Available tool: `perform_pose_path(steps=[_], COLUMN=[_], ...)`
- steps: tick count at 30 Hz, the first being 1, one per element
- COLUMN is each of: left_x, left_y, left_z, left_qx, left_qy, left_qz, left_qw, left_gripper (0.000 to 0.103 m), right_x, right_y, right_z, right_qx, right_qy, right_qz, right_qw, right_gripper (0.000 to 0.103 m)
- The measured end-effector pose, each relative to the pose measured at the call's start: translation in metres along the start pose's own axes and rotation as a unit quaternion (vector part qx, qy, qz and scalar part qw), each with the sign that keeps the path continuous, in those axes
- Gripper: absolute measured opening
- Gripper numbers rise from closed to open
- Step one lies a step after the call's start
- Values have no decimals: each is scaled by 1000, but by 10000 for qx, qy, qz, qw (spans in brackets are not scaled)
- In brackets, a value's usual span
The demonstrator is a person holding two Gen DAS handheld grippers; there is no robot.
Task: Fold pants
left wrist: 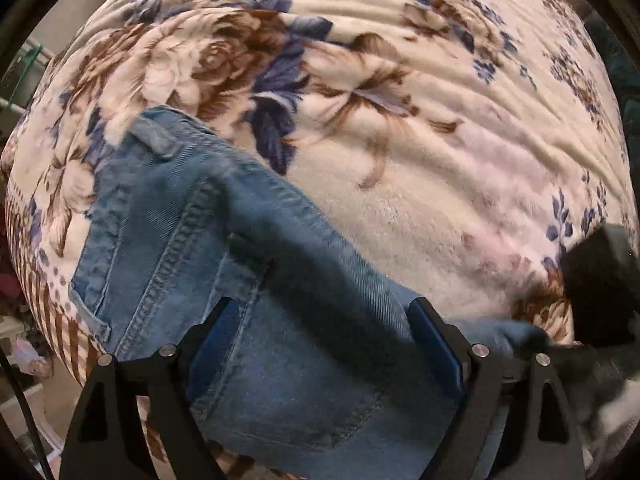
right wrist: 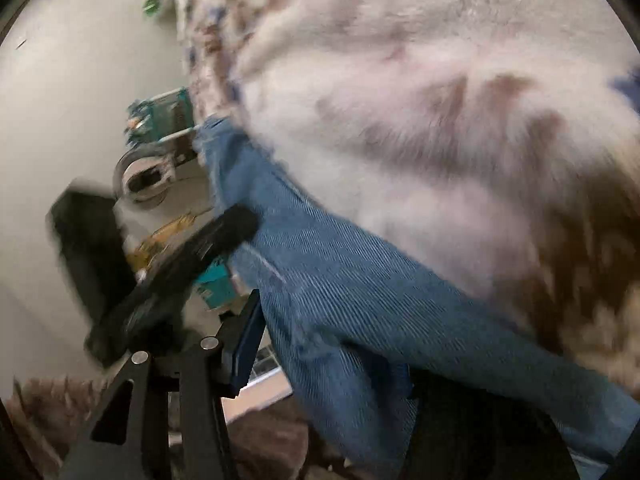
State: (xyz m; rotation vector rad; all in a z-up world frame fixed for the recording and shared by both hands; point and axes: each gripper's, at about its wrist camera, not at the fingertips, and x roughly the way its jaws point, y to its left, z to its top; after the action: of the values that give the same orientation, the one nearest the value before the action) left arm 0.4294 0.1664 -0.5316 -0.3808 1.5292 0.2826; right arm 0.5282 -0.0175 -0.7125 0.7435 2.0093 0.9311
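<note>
- Left wrist view: pants, blue denim, waist end with belt loop towards 10 o'clock, back pocket and seat at 6 o'clock. Lying on the bed, over a floral blanket.
- Long axis, left wrist view: runs from about 10 o'clock down to 4 o'clock, where the cloth trails off towards the other tool at the right rim.
- Left gripper: fingers spread, one on each side of the seat and pocket area. Denim fills the gap between them; whether the pads press the cloth cannot be told. Judged not a firm pinch.
- Right wrist view, much blurred: pants run from 10 o'clock down to 5 o'clock, across the lower half of the frame, the blanket above at 1 o'clock.
- Right gripper: one blue-padded finger clear at 7 o'clock, just beside the denim edge; the other is hidden under the cloth. Spread or pinching: cannot tell.
- Relation for the next move, as a judgement: both tools sit at the near long edge of the pants, the left nearer the waist end, the right further along the leg. A fold would carry that edge across the long axis, towards 12 o'clock.
- Outward: clutter and a pale wall at 9 o'clock in the right wrist view, beyond the bed edge.
</note>
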Motion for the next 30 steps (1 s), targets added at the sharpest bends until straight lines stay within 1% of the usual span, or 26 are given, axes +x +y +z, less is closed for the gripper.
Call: perform_pose_path(steps=[2, 3, 4, 6, 7, 8, 10, 11, 12, 13, 14, 15, 16, 18, 20, 21, 23, 25, 26, 27, 28, 29, 30], left_x=[-7, -13, -16, -23, -21, -16, 0, 16, 27, 36, 41, 44, 46, 47, 49, 50, 52, 53, 52, 53, 53, 53, 53], left_y=[3, 7, 11, 22, 28, 32, 32, 32, 32, 31, 30, 30, 26, 17, 14, 11, 6, 3, 2, 1, 0, -1, 1], left_z=[0, 1, 2, 1, 3, 2, -1, -1, -1, -1, -1, -2, -1, -5, -6, -6, -12, -3, -5, -4, -3, -4, -3], left_qx=[-57, -90, -121, -246, -262, -232, -119, -49, -5, 79, 157, 213, 247, 330, 324, 320, 307, 321, 330, 356, 378, 420, 445], left_qy=[-21, -127, -208, -360, -373, -350, -238, -22, 132, 205, 214, 199, 178, 122, 112, 114, 128, 150, 156, 171, 182, 172, 164], left_qz=[-4, 45, 86, 173, 249, 407, 642, 749, 785, 873, 940, 948, 940, 971, 987, 991, 1028, 1059, 1064, 1063, 1052, 1046, 1027], left_qw=[10000, 9999, 9997, 9989, 9987, 9983, 9976, 9972, 9968, 9959, 9952, 9951, 9951, 9947, 9945, 9945, 9941, 9937, 9937, 9935, 9936, 9935, 9936], left_gripper=[87, 87, 87, 87, 87, 87, 87, 87, 87, 87, 89, 89, 89, 89, 89, 89, 89, 89, 89, 89, 89, 89, 89], right_x=[6, 7, 0, -14, -19, -19, -14, -6, 5, 10, 14, 12, 1, -30, -45, -51, -50, -37, -28, -24, -32, -38, -50], right_y=[-4, -6, -11, -17, -21, -23, -23, -20, -14, -8, -5, -2, -3, -10, -11, -17, -19, -16, -17, -18, -23, -20, -14], right_z=[15, 20, 20, 15, 11, 9, 9, 11, 16, 15, 19, 21, 21, 19, 18, 16, 18, 21, 22, 23, 19, 22, 22], right_qx=[200, 322, 475, 505, 528, 556, 517, 471, 393, 318, 268, 311, 423, 656, 670, 812, 905, 834, 818, 768, 742, 723, 697], right_qy=[-161, -263, -404, -515, -533, -544, -530, -430, -248, -168, -102, -92, -227, -506, -601, -647, -591, -362, -226, -172, -206, -377, -565], right_qz=[-4, 128, 488, 1008, 1227, 1249, 982, 867, 673, 429, 140, -133, -302, -105, -133, -48, 119, 136, 168, 28, -193, -425, -540], right_qw=[9997, 9991, 9969, 9923, 9896, 9891, 9924, 9942, 9967, 9984, 9995, 9994, 9984, 9965, 9959, 9946, 9941, 9958, 9963, 9969, 9968, 9958, 9945], right_gripper=[58, 58, 58, 58, 57, 57, 57, 58, 58, 57, 53, 36, 21, 19, 19, 19, 22, 27, 27, 26, 17, 17, 16])
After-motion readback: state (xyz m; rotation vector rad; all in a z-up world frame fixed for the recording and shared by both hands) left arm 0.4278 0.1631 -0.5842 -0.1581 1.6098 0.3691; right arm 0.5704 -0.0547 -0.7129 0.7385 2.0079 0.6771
